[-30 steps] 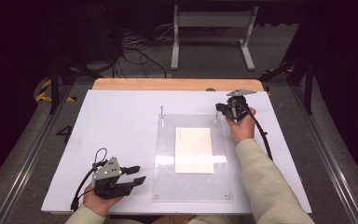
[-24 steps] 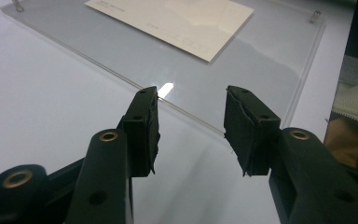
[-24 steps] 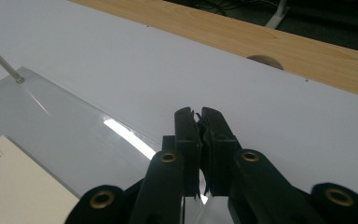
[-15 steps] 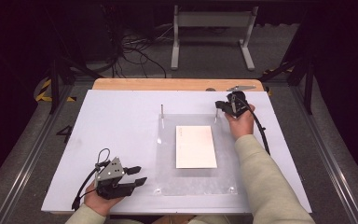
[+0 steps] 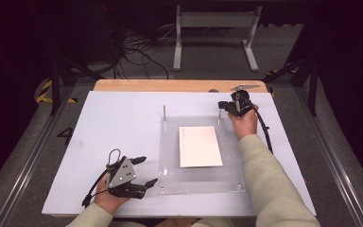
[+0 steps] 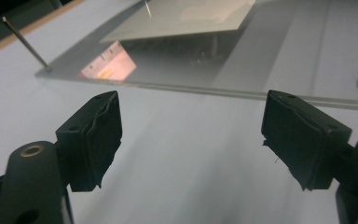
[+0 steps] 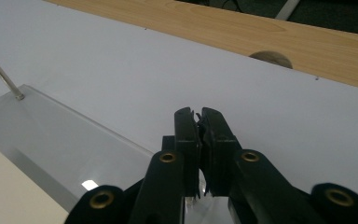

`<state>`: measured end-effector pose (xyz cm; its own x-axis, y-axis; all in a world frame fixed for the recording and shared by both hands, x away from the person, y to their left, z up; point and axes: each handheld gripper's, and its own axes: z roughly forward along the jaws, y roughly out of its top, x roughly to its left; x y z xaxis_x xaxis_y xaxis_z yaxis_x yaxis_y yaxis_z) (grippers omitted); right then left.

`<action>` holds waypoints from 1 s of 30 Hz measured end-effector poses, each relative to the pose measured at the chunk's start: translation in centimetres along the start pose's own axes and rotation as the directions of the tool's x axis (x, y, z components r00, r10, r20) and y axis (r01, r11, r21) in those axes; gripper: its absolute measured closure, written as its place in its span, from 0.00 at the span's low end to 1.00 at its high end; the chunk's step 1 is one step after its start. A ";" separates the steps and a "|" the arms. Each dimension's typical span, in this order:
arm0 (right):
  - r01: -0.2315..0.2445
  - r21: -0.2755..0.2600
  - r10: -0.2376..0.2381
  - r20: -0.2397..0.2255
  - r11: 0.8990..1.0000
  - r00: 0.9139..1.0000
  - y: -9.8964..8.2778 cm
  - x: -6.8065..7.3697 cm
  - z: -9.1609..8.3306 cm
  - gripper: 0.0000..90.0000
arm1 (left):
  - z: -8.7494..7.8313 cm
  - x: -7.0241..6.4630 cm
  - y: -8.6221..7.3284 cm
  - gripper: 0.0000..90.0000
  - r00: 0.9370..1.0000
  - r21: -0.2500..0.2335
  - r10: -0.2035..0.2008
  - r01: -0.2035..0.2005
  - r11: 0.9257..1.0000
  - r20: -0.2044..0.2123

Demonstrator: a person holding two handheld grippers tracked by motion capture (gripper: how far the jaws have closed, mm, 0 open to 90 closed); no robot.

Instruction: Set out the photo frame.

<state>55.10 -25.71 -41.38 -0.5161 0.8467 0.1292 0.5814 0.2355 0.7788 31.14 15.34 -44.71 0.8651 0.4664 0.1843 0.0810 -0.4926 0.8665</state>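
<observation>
Plate position: a clear acrylic plate (image 5: 198, 177) is laid flat on the white bench (image 5: 113, 123), right of centre, with a white card (image 5: 199, 146) seen at its middle.
Plate and right claw: the right claw (image 5: 223, 105) is placed at the plate's far right corner, beside the pin there; in the right gripper view the jaws are seen pressed together over the plate's edge, but whether anything is pinched cannot be told.
Plate and left claw: the left claw (image 5: 144, 170) is kept just off the plate's near left corner, apart from it, jaws spread wide; in the left gripper view the plate's edge is seen ahead of the gap.
Counts: 1 plate, 1 card, 2 upright thin metal pins at the far corners (image 5: 164, 112) (image 5: 220, 115), 2 short metal studs at the near corners (image 5: 161, 190) (image 5: 239, 186).
Left hand (image 5: 105, 198): rested on the bench near its front edge, claw pointed right.
Right hand (image 5: 244, 123): reached forward along the plate's right side, sleeve stretched out, claw pointed left.
</observation>
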 end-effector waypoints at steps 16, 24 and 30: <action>-0.025 0.015 0.025 0.009 1.000 1.000 0.2 0.0 0.1 0.95 | 3.1 -2.3 -0.2 0.19 0.941 0.018 0.338 -0.338 0.941 -0.013; -0.032 0.018 0.032 0.009 0.999 0.999 0.3 0.0 0.1 0.95 | 3.6 -2.8 0.8 0.27 0.950 -0.049 0.311 -0.309 0.950 0.019; -0.037 0.023 0.037 0.004 0.999 0.999 0.3 0.0 0.1 0.95 | 3.1 -2.6 1.0 0.47 0.956 -0.066 0.295 -0.295 0.953 -0.010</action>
<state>55.29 -25.61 -41.20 -0.4921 0.8566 0.1554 0.6142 0.2151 0.7593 30.52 11.35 -45.74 0.8458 0.3075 0.4360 -0.2104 -0.5587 0.8022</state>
